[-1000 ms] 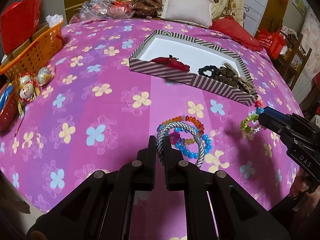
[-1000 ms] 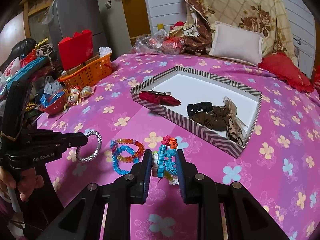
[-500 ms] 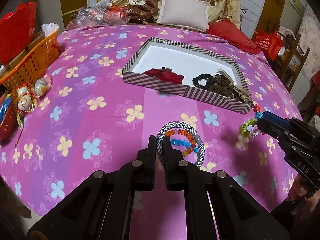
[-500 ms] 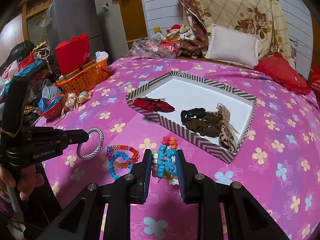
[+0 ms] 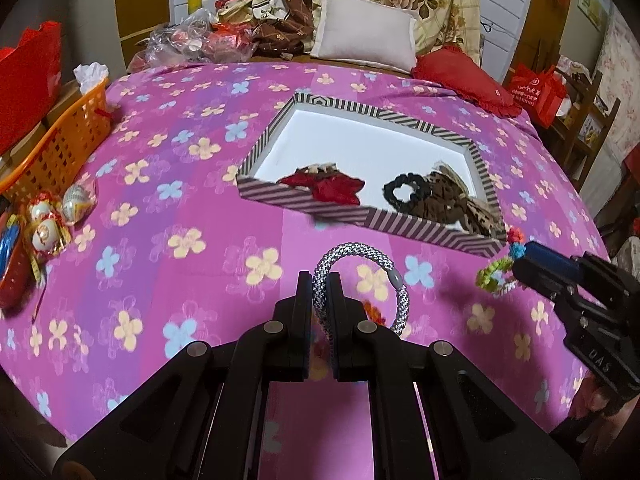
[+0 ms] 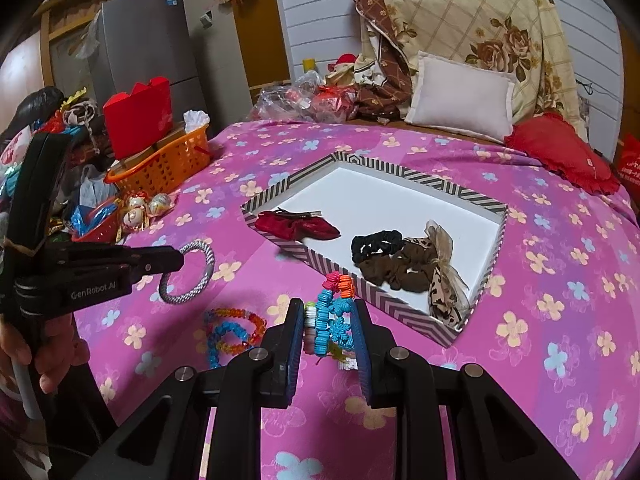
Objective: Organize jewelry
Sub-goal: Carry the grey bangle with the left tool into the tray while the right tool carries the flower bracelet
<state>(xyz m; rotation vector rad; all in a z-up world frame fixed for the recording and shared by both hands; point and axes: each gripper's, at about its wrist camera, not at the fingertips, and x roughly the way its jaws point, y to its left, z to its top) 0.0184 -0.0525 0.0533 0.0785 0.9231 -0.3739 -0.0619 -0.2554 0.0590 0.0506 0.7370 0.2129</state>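
— How is the left gripper (image 5: 321, 294) set?
— Angled downward, jaws pinched nearly together on a silver braided bracelet (image 5: 362, 280); a hand (image 6: 48, 354) wraps its handle.
— And the right gripper (image 6: 329, 330)?
— Angled downward too, jaws narrowly apart, clamping a colourful beaded bracelet (image 6: 334, 312).

A home bedroom is shown: a bed (image 5: 168, 208) is covered by a pink flowered sheet, pillows (image 6: 460, 96) and a folded floral quilt (image 6: 472, 20) are piled at its head, and a grey refrigerator (image 6: 140, 48) is seen beside cluttered household goods.
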